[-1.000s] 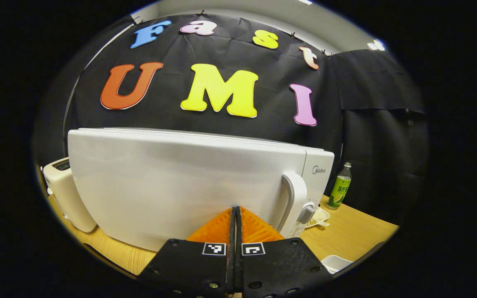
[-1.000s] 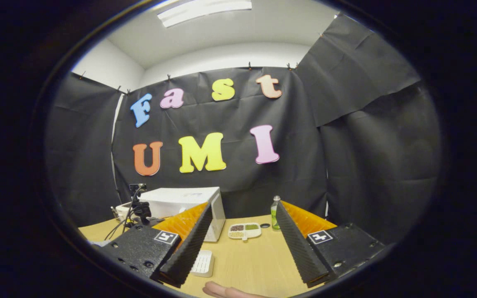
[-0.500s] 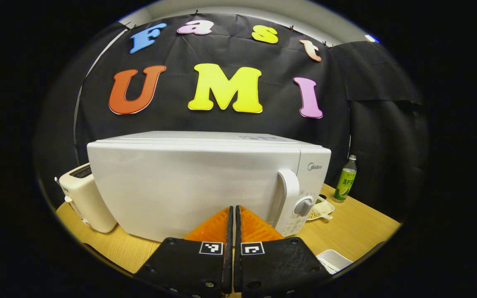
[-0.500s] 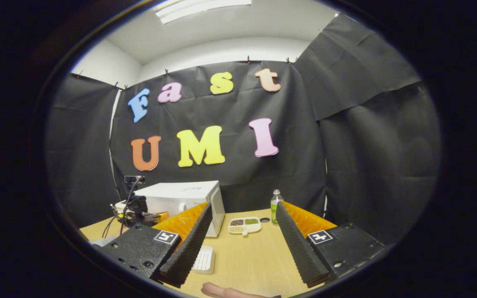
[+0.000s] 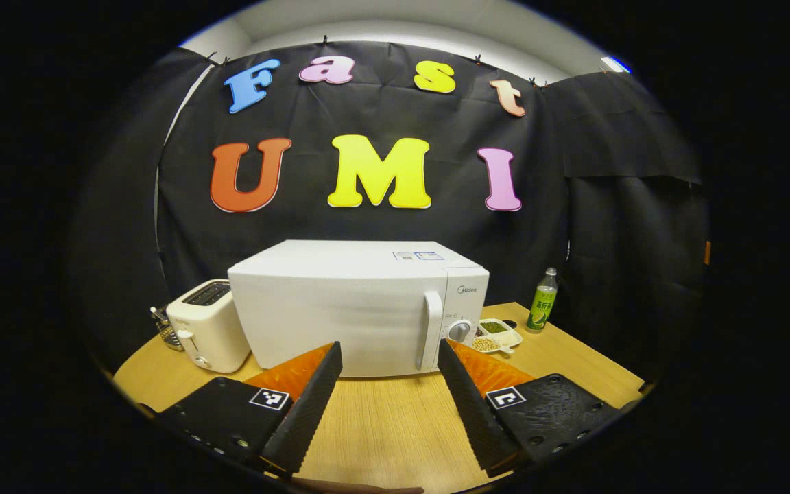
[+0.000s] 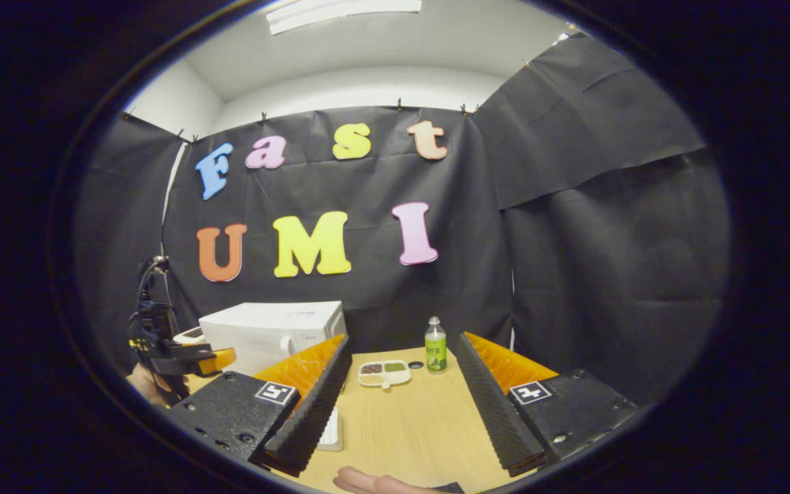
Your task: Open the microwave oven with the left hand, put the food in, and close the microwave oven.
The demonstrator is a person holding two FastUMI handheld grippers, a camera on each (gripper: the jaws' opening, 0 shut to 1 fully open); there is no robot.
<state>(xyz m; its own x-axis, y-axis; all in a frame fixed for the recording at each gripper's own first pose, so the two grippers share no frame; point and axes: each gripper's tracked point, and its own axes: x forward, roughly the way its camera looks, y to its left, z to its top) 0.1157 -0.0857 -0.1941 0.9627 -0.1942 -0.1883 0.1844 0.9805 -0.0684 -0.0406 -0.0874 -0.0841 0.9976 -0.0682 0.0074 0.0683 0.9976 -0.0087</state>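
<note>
Facing left tongs (image 5: pixel 388 384), microwave (image 5: pixel 340 309) door shut, long axis sideways

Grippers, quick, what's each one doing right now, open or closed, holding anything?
Left gripper: open, fingers spread, holding nothing, facing the microwave oven.
Right gripper: open, holding nothing, above the table.
</note>
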